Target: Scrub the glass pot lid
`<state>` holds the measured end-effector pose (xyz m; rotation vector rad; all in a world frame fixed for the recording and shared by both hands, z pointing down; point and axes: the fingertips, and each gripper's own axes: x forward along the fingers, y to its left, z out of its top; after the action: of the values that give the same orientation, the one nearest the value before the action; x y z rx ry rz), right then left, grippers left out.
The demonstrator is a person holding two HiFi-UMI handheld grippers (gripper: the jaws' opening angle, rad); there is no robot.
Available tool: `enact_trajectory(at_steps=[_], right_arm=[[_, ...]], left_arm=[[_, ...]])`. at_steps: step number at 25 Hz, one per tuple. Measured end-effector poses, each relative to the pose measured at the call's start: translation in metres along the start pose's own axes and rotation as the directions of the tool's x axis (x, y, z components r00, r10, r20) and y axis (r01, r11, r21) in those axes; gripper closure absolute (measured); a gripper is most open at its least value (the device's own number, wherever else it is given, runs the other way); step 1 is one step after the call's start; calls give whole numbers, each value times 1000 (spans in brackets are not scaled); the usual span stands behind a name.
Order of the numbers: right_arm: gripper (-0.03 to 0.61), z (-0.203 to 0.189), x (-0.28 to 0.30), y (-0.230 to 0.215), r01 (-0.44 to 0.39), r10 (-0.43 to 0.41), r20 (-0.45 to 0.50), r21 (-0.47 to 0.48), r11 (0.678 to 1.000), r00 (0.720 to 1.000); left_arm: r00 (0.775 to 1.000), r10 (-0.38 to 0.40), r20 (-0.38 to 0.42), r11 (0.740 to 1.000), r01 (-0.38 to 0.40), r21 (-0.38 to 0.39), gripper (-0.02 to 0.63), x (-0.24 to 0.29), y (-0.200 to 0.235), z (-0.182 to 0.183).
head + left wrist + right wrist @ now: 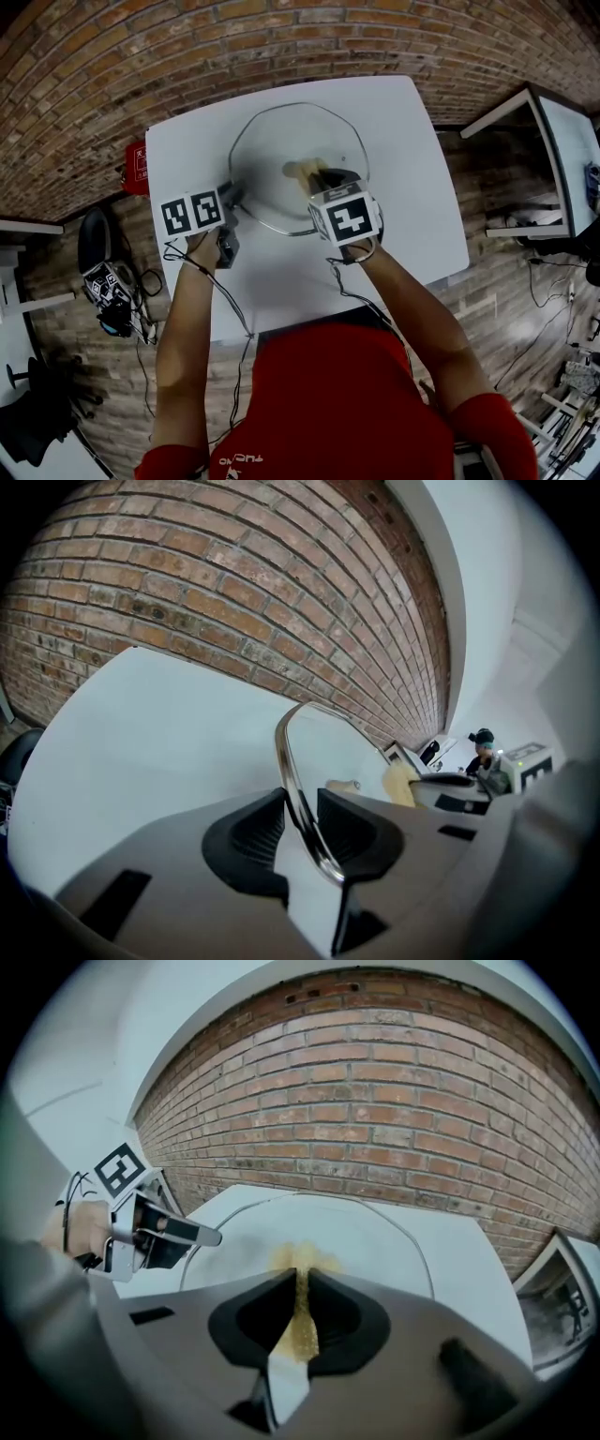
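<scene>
The round glass pot lid (281, 141) with a metal rim lies on the white table (412, 206). My left gripper (231, 198) is shut on the lid's left rim; in the left gripper view the shiny rim (298, 789) runs between the two pads of the left gripper (302, 825). My right gripper (323, 180) is shut on a yellow sponge (306, 171) that rests on the glass near the lid's middle. In the right gripper view the sponge (302, 1321) is pinched thin between the right gripper (298, 1309) pads, with the lid (375, 1241) beyond and the left gripper (183, 1233) on its rim.
A brick wall (375, 1091) stands behind the table. A red object (136, 165) sits at the table's left edge. Cables and a black chair (94, 239) are on the floor to the left. Another white table (567, 141) stands to the right.
</scene>
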<state>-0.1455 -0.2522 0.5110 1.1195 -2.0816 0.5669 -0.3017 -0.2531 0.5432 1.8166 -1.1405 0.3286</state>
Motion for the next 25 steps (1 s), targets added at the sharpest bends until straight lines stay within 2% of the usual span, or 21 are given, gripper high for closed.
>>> enact_trajectory(at_steps=[6,14,18,21,25], right_arm=[[526,34,37,-7,54,-54,23,-12,998,998],[525,28,63,-6,90,-91,-18,-51,995,996],[512,30,64,-2,52,-53,-16,-46,998,998],[448,37,55,-2,37,-37,12,-28,999,999],[430,48,39,-5,39,-36,113,-30,999,993]], left_arm=[[1000,4,2,1000,-4,-4,497,1,-2,-1],[1000,1,2,1000,-1,-4,497,0,2,1],[1000,8,0,1000,-8,10,495,-1,3,2],[999,32,6,998,-32,60,492,-4,1,4],[994,73,83,990,-82,113,479,-22,2,14]])
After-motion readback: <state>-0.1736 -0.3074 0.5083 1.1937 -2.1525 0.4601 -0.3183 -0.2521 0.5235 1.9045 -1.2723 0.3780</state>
